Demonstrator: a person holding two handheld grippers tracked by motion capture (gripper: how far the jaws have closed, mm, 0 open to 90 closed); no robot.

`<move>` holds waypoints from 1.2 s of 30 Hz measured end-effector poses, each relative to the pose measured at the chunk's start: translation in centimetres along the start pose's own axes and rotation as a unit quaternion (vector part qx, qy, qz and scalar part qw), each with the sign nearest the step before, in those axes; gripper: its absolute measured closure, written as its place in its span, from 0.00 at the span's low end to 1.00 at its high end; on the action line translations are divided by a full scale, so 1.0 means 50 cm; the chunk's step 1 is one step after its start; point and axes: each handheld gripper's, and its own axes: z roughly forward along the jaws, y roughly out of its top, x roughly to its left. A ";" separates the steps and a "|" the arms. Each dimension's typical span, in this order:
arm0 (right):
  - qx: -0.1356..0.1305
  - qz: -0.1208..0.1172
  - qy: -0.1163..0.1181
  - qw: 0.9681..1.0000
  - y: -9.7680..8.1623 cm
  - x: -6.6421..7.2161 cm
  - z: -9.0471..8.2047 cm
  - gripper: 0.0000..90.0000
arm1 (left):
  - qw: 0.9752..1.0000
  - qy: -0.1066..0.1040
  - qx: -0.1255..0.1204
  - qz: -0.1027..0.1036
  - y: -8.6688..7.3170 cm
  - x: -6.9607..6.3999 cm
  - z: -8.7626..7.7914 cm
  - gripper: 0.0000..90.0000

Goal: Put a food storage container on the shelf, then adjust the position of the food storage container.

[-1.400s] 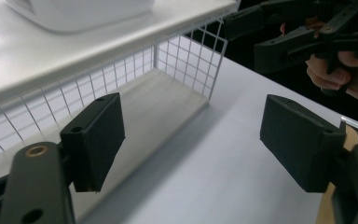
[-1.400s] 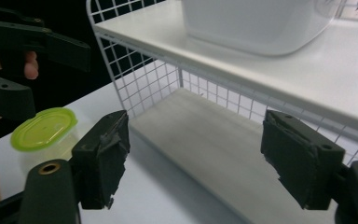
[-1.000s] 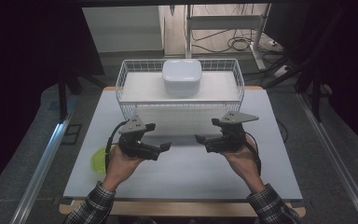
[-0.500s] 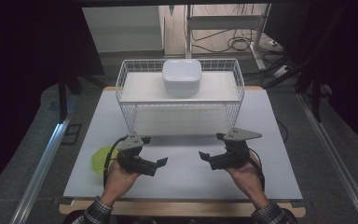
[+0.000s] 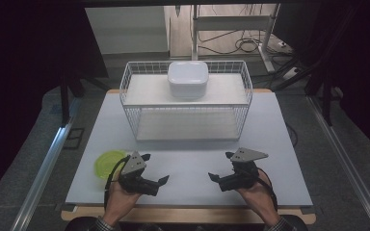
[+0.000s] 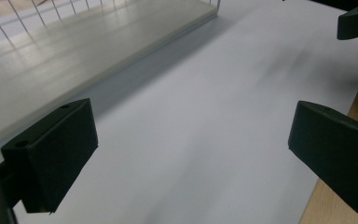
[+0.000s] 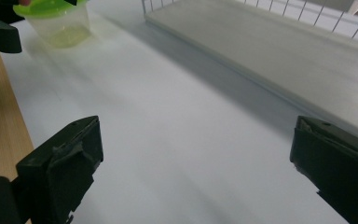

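My left gripper is held low over the front left of the white table, open with nothing between its jaws. My right gripper mirrors it at the front right, also open and holding nothing. The two point inward at each other with a gap between them. In the left gripper view its black pads stand wide apart over bare tabletop. Just left of the left hand sits a small clear container with a green lid, which the right gripper view shows as a green-lidded cup.
A white wire rack with two shelves stands at the back middle of the table. A white lidded box rests on its top shelf. The wooden front edge lies just under both hands. Cables and metal frames lie on the floor beyond.
Both grippers have drawn back from the rack toward the table's front edge and dropped lower. Their jaws stay open. The green-lidded container and the box have not moved.
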 end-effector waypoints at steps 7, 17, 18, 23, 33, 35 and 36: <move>0.014 0.006 0.002 1.000 -0.027 0.005 -0.002 0.03 | 1.000 0.002 0.027 0.000 -0.029 -0.015 0.010 0.01; 0.022 0.010 0.002 1.000 -0.035 0.001 0.003 0.03 | 0.999 0.016 0.044 0.001 -0.017 -0.016 0.007 0.03; 0.024 0.010 0.001 1.000 -0.035 0.002 0.004 0.03 | 0.999 0.026 0.043 -0.007 -0.014 -0.010 0.004 0.05; 0.031 0.007 0.002 1.000 -0.035 0.003 0.007 0.04 | 0.999 0.044 0.025 -0.011 -0.005 0.009 -0.024 0.32; 0.039 0.003 0.004 0.999 -0.036 0.007 0.014 0.05 | 0.993 0.094 0.015 -0.075 -0.020 0.100 -0.100 1.00; 0.040 0.002 0.004 0.999 -0.036 0.007 0.014 0.05 | 0.990 0.112 0.014 -0.084 -0.029 0.120 -0.120 1.00; 0.040 0.002 0.004 0.999 -0.036 0.007 0.014 0.05 | 0.988 0.124 0.013 -0.089 -0.035 0.130 -0.131 1.00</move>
